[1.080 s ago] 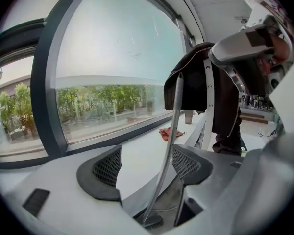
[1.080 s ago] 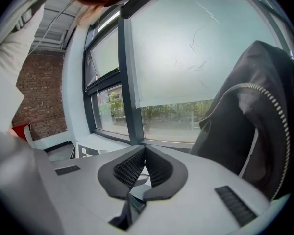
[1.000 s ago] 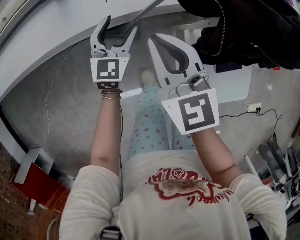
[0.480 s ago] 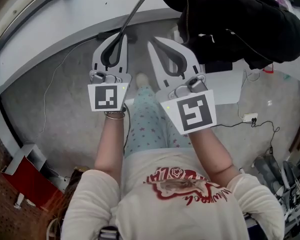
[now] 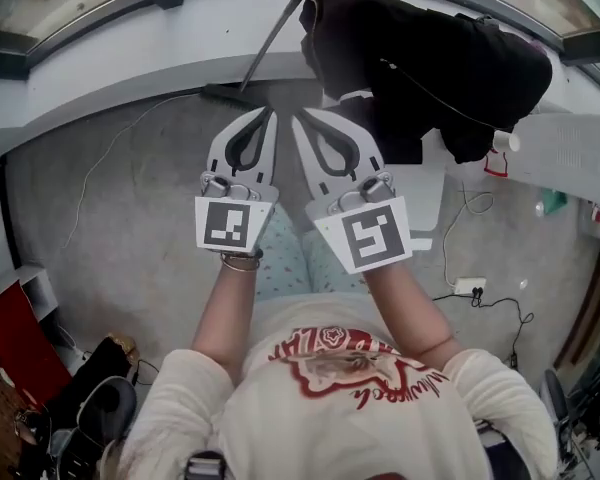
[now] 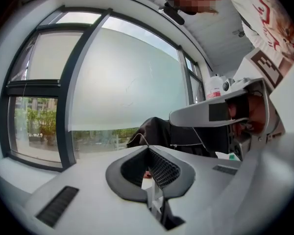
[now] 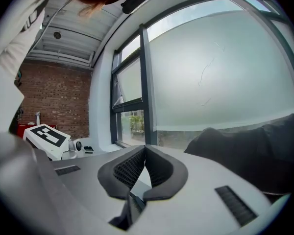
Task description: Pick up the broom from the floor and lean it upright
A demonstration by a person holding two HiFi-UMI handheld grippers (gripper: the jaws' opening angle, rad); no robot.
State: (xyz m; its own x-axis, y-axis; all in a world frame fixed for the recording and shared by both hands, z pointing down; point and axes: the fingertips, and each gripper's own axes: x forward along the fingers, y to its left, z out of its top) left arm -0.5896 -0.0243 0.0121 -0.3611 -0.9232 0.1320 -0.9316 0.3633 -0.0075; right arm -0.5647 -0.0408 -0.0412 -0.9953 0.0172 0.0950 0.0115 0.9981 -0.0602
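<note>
Grey carpet floor (image 5: pixel 130 218) runs up to a white wall ledge (image 5: pixel 130 48) below the window (image 6: pixel 127 82).

Broom (image 5: pixel 273 40): head on the floor at the foot of the ledge, handle tilted up and to the right. Its upper end meets the edge of a black jacket (image 5: pixel 420 58) draped over a white surface (image 5: pixel 570 153). The jacket hangs just beside the handle and crowds that side.

Left gripper (image 5: pixel 271 114): fingers (image 6: pixel 164 169) have just been closing and now meet at the tips, with nothing between them. It is held near the broom head, not touching it.

Right gripper (image 5: pixel 299 119): fingers (image 7: pixel 127 170) are together and hold nothing. It is just beside the left gripper.

Surroundings:
- A thin white cable (image 5: pixel 100 168) trails over the floor to the left.
- A power strip (image 5: pixel 467 286) with its leads lies to the right.
- A red object (image 5: pixel 5 328) stands at the lower left, well apart from the broom.
</note>
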